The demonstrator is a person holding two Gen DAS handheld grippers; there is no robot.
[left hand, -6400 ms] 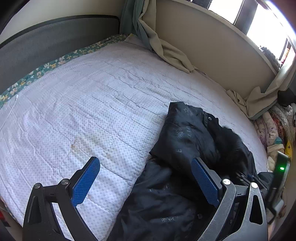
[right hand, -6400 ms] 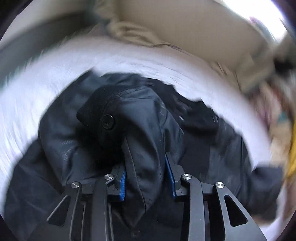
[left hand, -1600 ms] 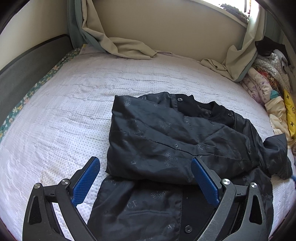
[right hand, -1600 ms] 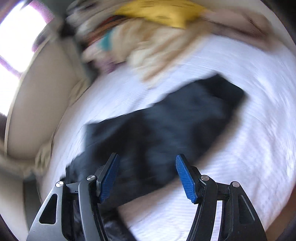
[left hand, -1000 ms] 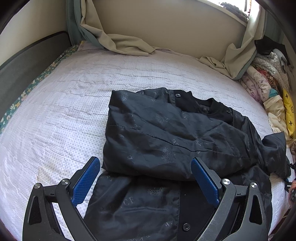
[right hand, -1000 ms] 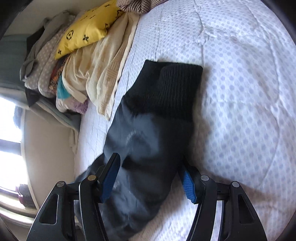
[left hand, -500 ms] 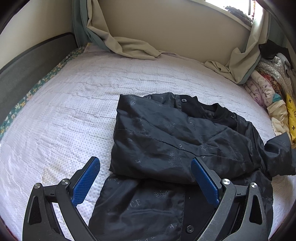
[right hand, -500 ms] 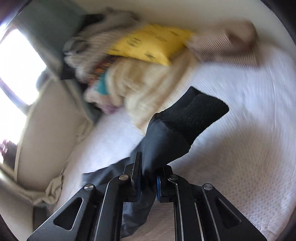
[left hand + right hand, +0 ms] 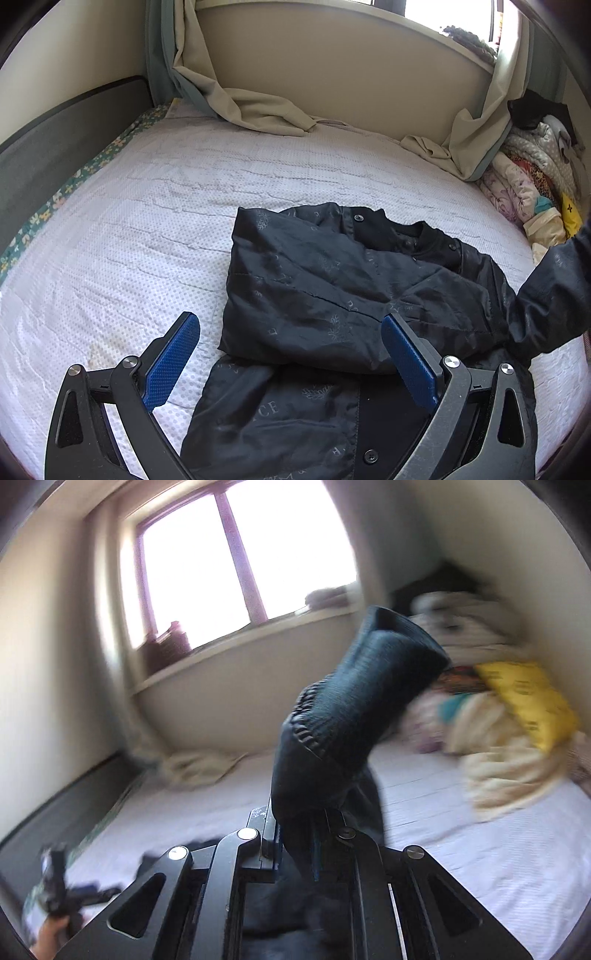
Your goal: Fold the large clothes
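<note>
Raised since — one sleeve (image 9: 354,709), right gripper (image 9: 295,843) clamped

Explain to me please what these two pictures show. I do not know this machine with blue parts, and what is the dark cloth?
No robot here: a person holds one gripping tool in each hand, each with its own camera looking along two blue-padded fingers. In the left view, the left tool is open and holds nothing, hovering above a dark jacket lying partly folded on a white bed. In the right view, the right tool is shut on the jacket's sleeve, lifted in the air. Piled clothes lie beyond.
</note>
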